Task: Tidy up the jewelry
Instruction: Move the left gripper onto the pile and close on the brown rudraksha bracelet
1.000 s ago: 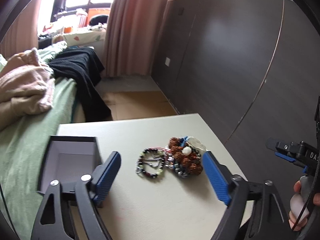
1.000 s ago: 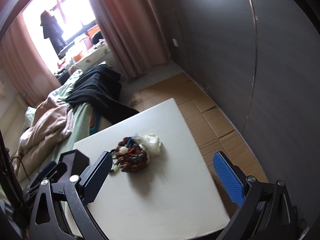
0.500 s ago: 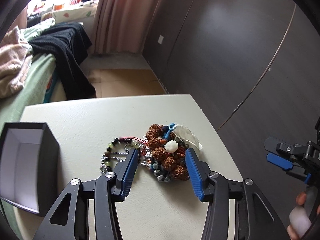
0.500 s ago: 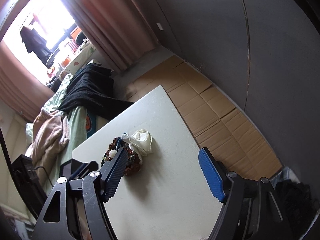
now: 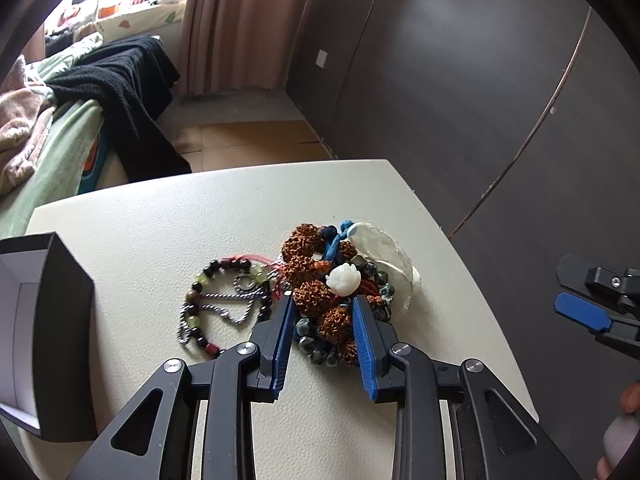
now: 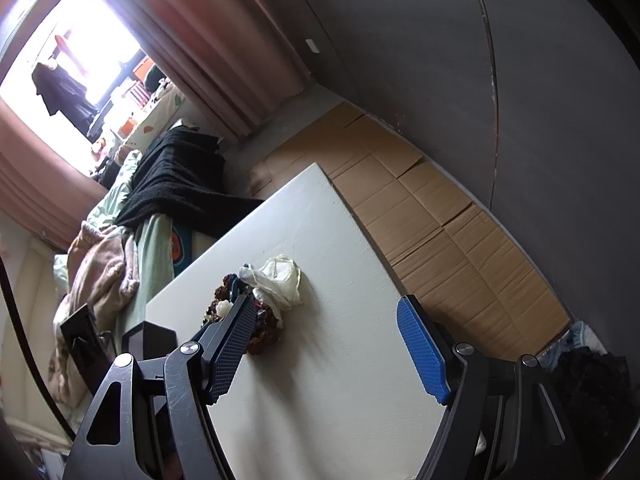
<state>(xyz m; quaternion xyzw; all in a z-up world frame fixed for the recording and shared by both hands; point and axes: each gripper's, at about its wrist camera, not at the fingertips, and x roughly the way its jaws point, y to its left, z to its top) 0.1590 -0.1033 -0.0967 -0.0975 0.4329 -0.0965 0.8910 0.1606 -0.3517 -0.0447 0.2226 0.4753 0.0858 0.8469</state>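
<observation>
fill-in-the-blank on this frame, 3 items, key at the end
1. The left gripper straddles the brown ____ bracelet.
2. The right gripper has its jaws ____.
3. The open black box sits to the ____ of the jewelry as the left wrist camera sees it.

Missing words: seed-bead; open; left

Window (image 6: 80, 48) glare, dim walls (fisheye-warped)

brown bead bracelet (image 5: 320, 300) | white flower bead (image 5: 343, 278) | cream table (image 5: 160, 232) | black box (image 5: 60, 320)
</observation>
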